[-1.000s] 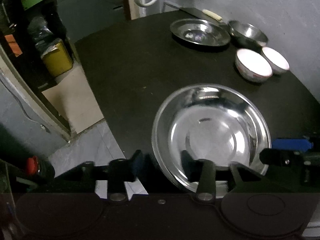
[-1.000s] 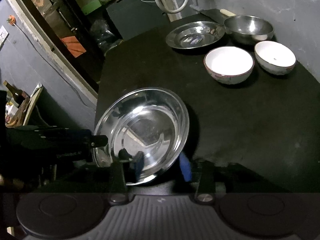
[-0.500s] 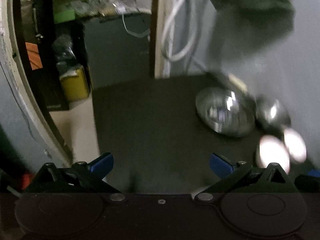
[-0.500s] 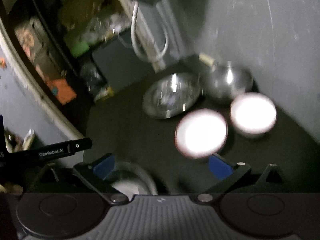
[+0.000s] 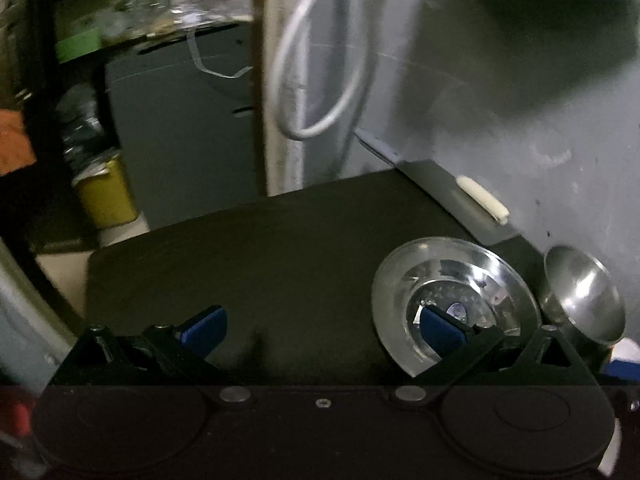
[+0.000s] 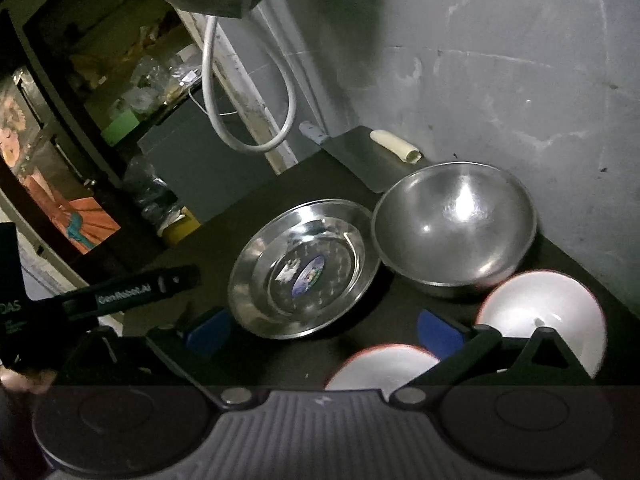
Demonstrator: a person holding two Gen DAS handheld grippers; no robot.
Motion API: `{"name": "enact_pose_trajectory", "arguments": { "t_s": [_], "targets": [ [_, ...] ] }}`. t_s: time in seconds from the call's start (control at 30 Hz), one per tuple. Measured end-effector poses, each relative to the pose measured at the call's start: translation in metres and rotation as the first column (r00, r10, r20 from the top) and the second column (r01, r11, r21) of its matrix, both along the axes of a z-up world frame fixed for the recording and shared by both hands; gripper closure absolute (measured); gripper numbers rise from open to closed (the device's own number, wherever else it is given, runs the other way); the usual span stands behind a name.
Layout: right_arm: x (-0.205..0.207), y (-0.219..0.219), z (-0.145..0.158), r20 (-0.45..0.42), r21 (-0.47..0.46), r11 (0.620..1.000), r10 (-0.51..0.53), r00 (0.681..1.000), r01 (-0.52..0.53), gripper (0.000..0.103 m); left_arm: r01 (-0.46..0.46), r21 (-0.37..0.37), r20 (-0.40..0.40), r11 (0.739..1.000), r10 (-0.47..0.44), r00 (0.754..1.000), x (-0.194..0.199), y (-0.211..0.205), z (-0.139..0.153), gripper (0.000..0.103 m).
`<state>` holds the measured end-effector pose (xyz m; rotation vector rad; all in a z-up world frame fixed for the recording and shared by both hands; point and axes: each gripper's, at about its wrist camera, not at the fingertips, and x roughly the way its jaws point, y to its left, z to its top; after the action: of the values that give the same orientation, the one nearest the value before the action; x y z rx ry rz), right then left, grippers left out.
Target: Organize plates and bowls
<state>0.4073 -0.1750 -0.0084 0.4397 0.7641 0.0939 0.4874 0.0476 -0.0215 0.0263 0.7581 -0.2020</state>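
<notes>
Claws stay empty: my left gripper (image 5: 320, 330) gapes wide, my right gripper (image 6: 322, 330) is closing a little. The steel plate (image 6: 304, 268) sits touching the steel bowl (image 6: 454, 226).

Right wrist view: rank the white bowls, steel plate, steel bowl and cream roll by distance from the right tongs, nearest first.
1. White bowls, lower right; the two are too close to call.
2. Steel plate, centre.
3. Steel bowl, behind, right.
4. Cream roll, against the wall.
</notes>
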Motion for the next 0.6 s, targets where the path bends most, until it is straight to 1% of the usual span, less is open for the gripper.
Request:
{"name": "enact_pose_trajectory", "arguments": {
  "t_s": [0.13, 0.23, 0.3, 0.37, 0.43, 0.5, 0.53, 0.6],
  "targets": [
    [0.012, 0.004, -0.012, -0.002, -0.005, 1.0, 0.006, 1.0, -0.006, 0.014, 0.089, 0.013, -0.038, 0.996, -0.089, 0.995, 0.021, -0.01, -0.013, 0.001],
    [0.022, 0.006, -0.019, -0.016, -0.005, 1.0, 0.003, 1.0, -0.003, 0.022, 0.129, 0.019, -0.057, 0.991, -0.128, 0.99, 0.034, -0.017, -0.02, 0.001],
    [0.025, 0.008, -0.022, -0.024, -0.001, 1.0, 0.0, 1.0, 0.0, 0.025, 0.151, 0.02, -0.06, 0.988, -0.149, 0.987, 0.042, -0.022, -0.025, 0.006],
    [0.029, 0.009, -0.026, -0.032, -0.001, 1.0, -0.004, 0.999, 0.004, 0.028, 0.16, 0.022, -0.065, 0.987, -0.159, 0.985, 0.046, -0.027, -0.028, 0.008],
    [0.031, 0.009, -0.028, -0.036, 0.004, 1.0, -0.009, 0.999, 0.01, 0.035, 0.163, 0.018, -0.066, 0.987, -0.161, 0.985, 0.046, -0.03, -0.028, 0.014],
    [0.034, 0.009, -0.031, -0.04, 0.003, 1.0, -0.02, 0.999, 0.02, 0.039, 0.169, 0.012, -0.08, 0.985, -0.168, 0.983, 0.048, -0.033, -0.031, 0.025],
    [0.035, 0.009, -0.032, -0.042, 0.004, 1.0, -0.025, 0.999, 0.025, 0.042, 0.17, 0.011, -0.089, 0.985, -0.168, 0.982, 0.049, -0.035, -0.032, 0.027],
    [0.037, 0.008, -0.033, -0.044, 0.01, 0.999, -0.034, 0.998, 0.035, 0.046, 0.171, 0.01, -0.097, 0.985, -0.17, 0.981, 0.048, -0.036, -0.032, 0.037]
  ]
}}
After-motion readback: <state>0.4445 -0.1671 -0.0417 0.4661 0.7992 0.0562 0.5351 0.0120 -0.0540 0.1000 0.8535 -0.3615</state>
